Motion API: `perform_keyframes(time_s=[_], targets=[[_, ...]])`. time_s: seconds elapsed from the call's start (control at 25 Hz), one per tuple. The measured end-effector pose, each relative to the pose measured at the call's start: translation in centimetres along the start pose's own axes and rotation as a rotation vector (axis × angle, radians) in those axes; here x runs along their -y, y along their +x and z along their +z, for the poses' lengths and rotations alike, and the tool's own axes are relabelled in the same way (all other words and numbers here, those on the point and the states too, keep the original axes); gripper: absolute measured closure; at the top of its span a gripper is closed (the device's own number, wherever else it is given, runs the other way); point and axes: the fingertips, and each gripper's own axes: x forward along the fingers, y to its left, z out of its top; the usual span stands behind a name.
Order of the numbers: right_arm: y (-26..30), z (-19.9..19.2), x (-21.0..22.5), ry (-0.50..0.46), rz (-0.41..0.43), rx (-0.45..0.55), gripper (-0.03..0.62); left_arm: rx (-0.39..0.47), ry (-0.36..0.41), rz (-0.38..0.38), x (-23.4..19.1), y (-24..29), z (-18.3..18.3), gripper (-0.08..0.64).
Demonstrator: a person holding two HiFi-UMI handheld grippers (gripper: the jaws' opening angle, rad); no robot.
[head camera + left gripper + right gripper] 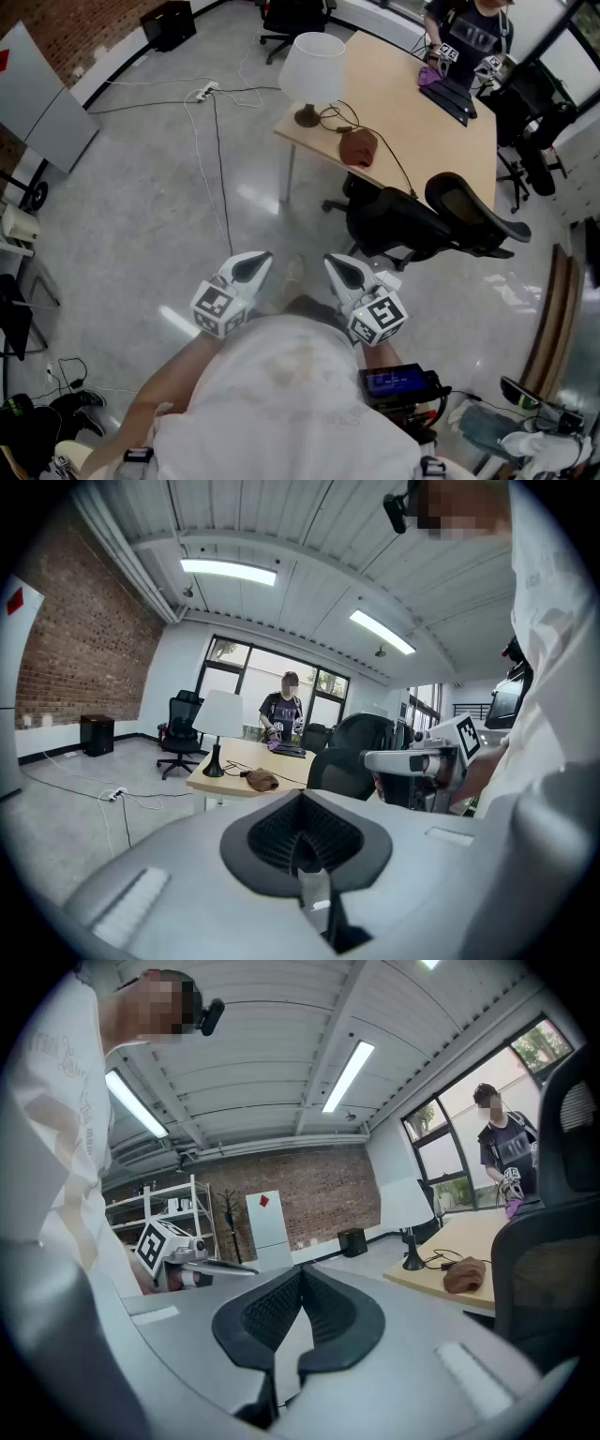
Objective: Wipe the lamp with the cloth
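Note:
A white-shaded lamp stands on the near corner of a wooden table, its cord running across the top. Just beside it lies a crumpled brown cloth. My left gripper and right gripper are held side by side close to my body, over the floor and well short of the table. Both are shut with nothing between the jaws. The left gripper view shows the lamp and cloth far ahead. The right gripper view shows the lamp and cloth off to the right.
A black office chair stands between me and the table. Another person works with grippers at the table's far end. A power strip and cables lie on the floor to the left, near a grey board.

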Motion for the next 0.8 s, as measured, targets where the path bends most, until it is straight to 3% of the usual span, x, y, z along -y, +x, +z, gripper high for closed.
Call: perform_keyframes(time_s=[0.16,0.32,0.8], targets=[[0.2,1.3,0.3,0.081,0.018,0.096,0.580,0.010,0.005,0.024,-1.1,-0.6,0.2,0.558],[1.0,1.3,0.0,0.023,0.018,0.061,0.578,0.012,0.001,0.042,-1.8,-1.2,0.4,0.558],[3.2,1.3,0.7,0.038,0.042,0.036,0.578,0.017,-0.031,0.081,-3.7,-0.9,0.7,0.558]])
